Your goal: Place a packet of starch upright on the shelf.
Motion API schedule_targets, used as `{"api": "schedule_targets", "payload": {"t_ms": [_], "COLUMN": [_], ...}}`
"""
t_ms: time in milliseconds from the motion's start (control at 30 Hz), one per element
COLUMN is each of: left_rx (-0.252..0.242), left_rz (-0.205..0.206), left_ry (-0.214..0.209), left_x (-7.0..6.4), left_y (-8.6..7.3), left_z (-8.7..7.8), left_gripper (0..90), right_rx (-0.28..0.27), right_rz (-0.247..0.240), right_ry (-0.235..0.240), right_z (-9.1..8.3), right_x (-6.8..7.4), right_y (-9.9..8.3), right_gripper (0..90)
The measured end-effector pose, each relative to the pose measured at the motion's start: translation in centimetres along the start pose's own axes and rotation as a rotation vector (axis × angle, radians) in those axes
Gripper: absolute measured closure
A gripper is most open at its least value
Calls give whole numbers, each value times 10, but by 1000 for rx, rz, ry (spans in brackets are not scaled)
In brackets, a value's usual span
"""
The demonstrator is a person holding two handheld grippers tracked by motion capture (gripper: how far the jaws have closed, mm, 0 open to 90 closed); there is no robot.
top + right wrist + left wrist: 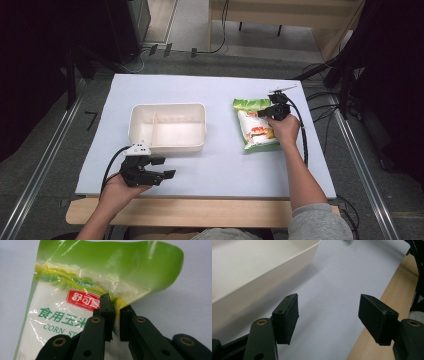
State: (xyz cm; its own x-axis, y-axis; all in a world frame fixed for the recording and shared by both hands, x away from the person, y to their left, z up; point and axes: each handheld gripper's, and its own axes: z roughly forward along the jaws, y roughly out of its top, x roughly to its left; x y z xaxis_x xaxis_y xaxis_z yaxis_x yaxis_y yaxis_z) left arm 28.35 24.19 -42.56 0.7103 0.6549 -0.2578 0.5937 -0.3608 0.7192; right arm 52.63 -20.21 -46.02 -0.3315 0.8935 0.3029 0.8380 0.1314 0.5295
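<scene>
From the high view, the bag (256, 129) lies on the right of the bench (220, 172), its long axis running away from the person, with the white tray (167, 126) well to its left. The right gripper (274, 112) sits at the bag's far right edge; the left gripper (165, 167) rests near the tray's front wall.

In the left gripper view, the jaws stand wide apart over bare bench beside the tray (257, 272).

In the right gripper view, the jaws are clamped on the bag (75, 305) at its side edge, so it is probably about to be carried leftward to the tray.

The high view looks forward and down over the whole surface (210, 170) from the person's side. The left gripper view sits low and close, sharing the white tray (262, 270); the right gripper view looks closely at the starch bag (75, 290), shared likewise.
</scene>
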Motion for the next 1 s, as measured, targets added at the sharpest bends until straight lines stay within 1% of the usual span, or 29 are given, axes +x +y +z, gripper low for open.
{"api": "schedule_targets", "payload": {"t_ms": [100, 133, 200, 300, 333, 367, 433, 500, 533, 567, 600, 633, 667, 733, 767, 867, 1000], "left_rx": [-11, -12, -14, -17, -15, -17, -19, -19, -23, -28, -31, -39, -39, -41, -42, -46, -42], "left_rz": [-6, -7, -7, -5, -2, -5, -6, -3, -4, -1, -2, -4, -4, -6, -8, -3, 5], "left_ry": [-1, -2, -2, 0, 1, -1, 1, 2, -1, -4, 1, -2, -2, 3, 0, -6, -13], "left_x": [1, 1, 1, 1, 1, 1, 1, 0, 0, 0, 0, 0, 0, 1, 2, 2, 2], "left_y": [0, 0, 0, 0, 0, 0, 0, 1, 1, 1, 1, 1, 1, 2, 3, 4, 7], "left_z": [-1, -1, -2, -3, -3, -4, -4, -5, -5, -6, -7, -8, -8, -9, -9, -7, -6], "left_gripper": [333, 333, 333, 333, 333, 333, 333, 333, 333, 333, 333, 333, 333, 333, 333, 333, 333], "right_rx": [-7, -15, -23, -48, -65, -65, -86, -95, -112, -112, -116, -126, -126, -140, -140, -153, -164], "right_rz": [1, -15, -18, -25, -22, -22, -31, -32, -36, -36, -42, -52, -52, -61, -61, -65, -91], "right_ry": [19, 27, 32, 48, 55, 55, 66, 71, 84, 84, 85, 85, 85, 102, 102, 114, 131], "right_z": [-3, -6, -8, -19, -25, -25, -34, -38, -45, -45, -50, -58, -58, -68, -68, -77, -87], "right_x": [2, 5, 6, 9, 11, 11, 13, 14, 15, 15, 15, 17, 17, 20, 20, 24, 31], "right_y": [2, 3, 4, 7, 8, 8, 7, 6, 4, 4, 3, 2, 2, 0, 0, -3, -3], "right_gripper": [876, 879, 880, 883, 886, 886, 888, 888, 889, 889, 889, 890, 890, 893, 893, 896, 899]}}
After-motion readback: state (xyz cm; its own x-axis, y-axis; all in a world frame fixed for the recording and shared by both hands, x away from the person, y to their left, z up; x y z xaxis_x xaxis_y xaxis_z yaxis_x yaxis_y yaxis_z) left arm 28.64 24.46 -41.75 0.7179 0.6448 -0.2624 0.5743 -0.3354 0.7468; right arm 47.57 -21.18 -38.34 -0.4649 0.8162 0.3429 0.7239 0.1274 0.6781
